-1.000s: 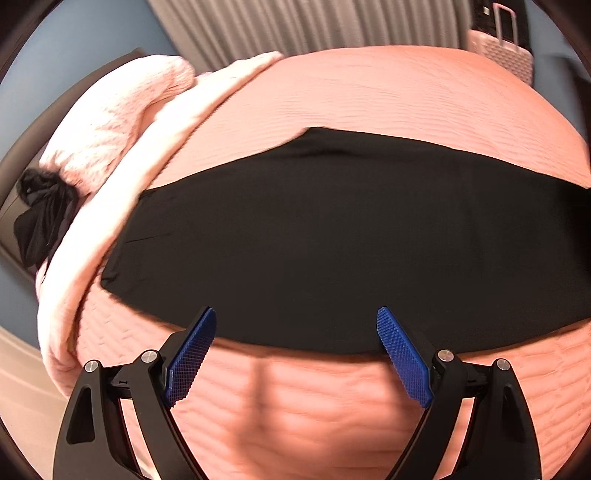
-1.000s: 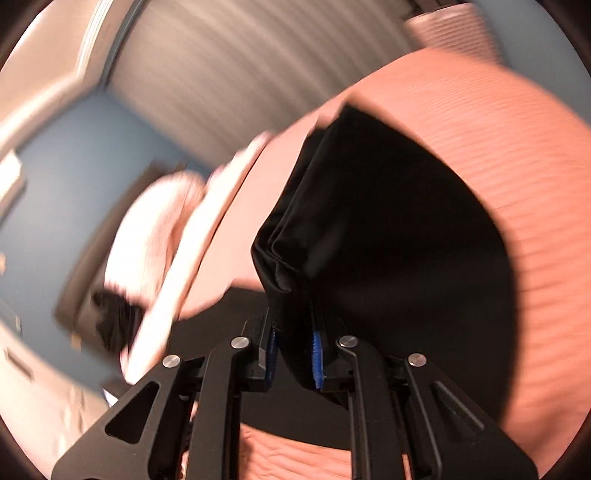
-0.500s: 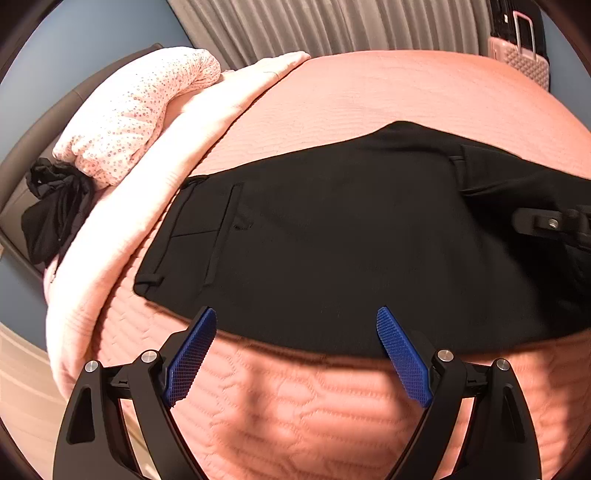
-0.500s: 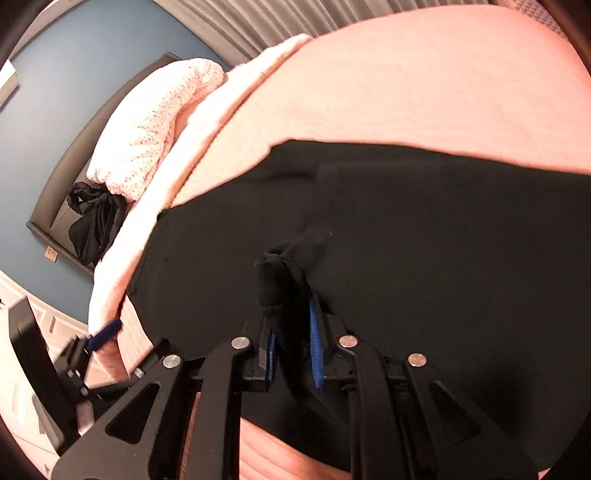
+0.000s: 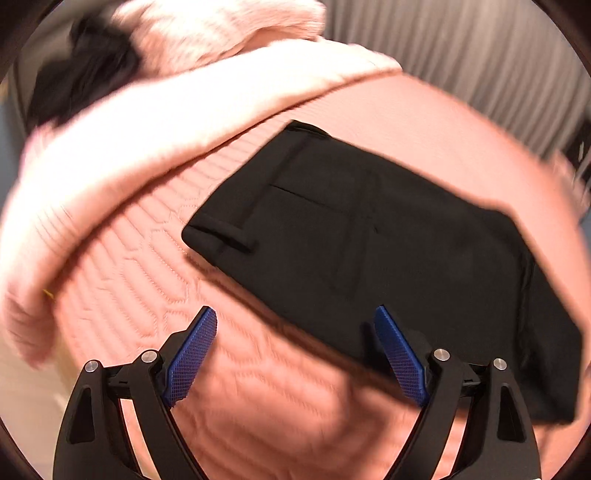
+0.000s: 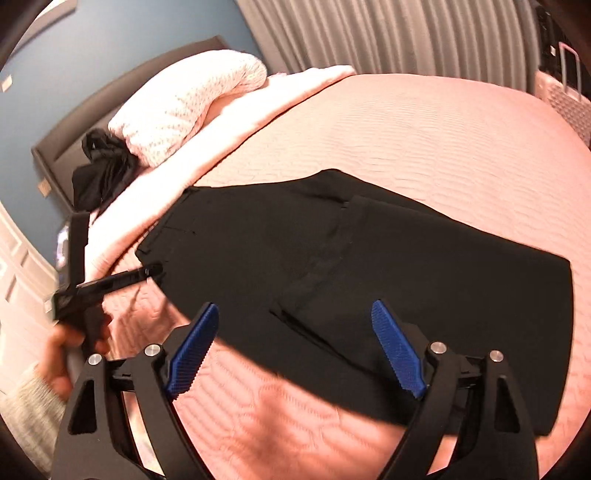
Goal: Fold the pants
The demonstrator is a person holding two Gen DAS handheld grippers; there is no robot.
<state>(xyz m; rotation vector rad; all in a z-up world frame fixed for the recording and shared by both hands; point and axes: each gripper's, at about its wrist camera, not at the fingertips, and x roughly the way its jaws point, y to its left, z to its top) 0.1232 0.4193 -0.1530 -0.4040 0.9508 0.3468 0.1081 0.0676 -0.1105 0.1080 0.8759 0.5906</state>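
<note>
The black pants (image 6: 369, 266) lie folded over on the pink quilted bedspread (image 6: 443, 140), the waistband end with its pocket and belt loop (image 5: 229, 232) toward the pillows. My right gripper (image 6: 294, 308) hovers over the pants' near edge. Its jaws are opening, and nothing is gripped between the blue pads (image 6: 395, 347). My left gripper (image 5: 294, 314) hangs near the waistband corner, above the pants (image 5: 369, 240) near edge. Its jaws are wide, closing slightly, and they hold nothing. The right wrist view also shows the left gripper (image 6: 110, 280) at the left, held by a hand (image 6: 62, 343).
A pale pink blanket (image 5: 147, 129) is turned back along the head of the bed, below a dotted pillow (image 6: 184, 103). A bundled black garment (image 6: 99, 166) sits by the dark headboard. Grey curtains (image 6: 369, 29) and a pink suitcase (image 6: 565, 88) stand beyond the bed.
My right gripper carried the leg end over the pants, then let go and opened wide. My left gripper swept left toward the waistband end and rolled.
</note>
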